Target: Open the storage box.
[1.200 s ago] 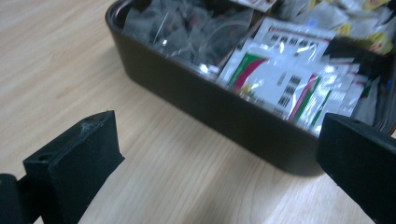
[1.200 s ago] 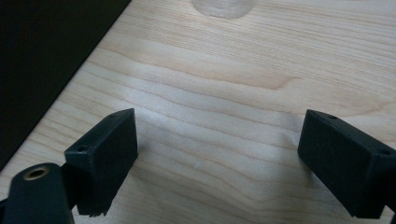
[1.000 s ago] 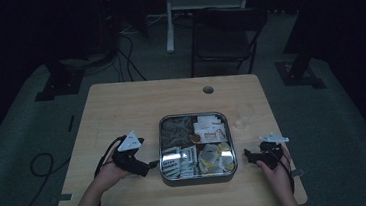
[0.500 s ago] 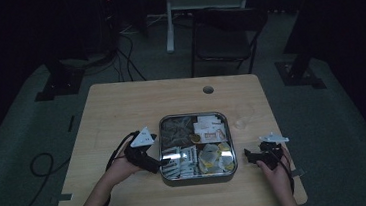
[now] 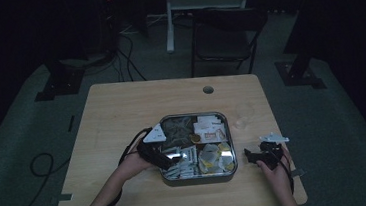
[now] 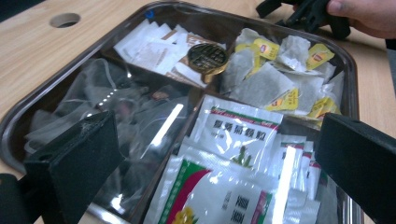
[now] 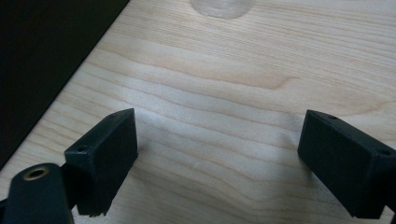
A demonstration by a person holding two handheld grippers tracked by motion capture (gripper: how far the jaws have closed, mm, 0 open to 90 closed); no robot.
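A square metal tray (image 5: 198, 180) with four compartments sits mid-table. It holds white-green-red packets (image 6: 233, 135) at the near side, tea bags with yellow tags (image 6: 275, 70), white sachets (image 6: 149, 44) and dark clear-wrapped bags (image 6: 116, 107), around a round gold knob (image 6: 207, 57). My left gripper (image 5: 172, 159) is open over the tray's front-left compartment, its jaws spread wide above the packets (image 6: 219, 172) with nothing held. To the right of the tray, my right gripper (image 5: 250, 156) is open low over bare wood (image 7: 219, 154).
A clear round cup base (image 7: 222, 7) stands on the wooden table (image 5: 121, 113) just ahead of the right gripper. A cable hole (image 5: 208, 89) is at the table's far side. A chair (image 5: 225, 34) and cables lie beyond on the dark floor.
My left gripper has moved right, from the table beside the tray to over its front-left compartment. The right gripper has stayed in place.
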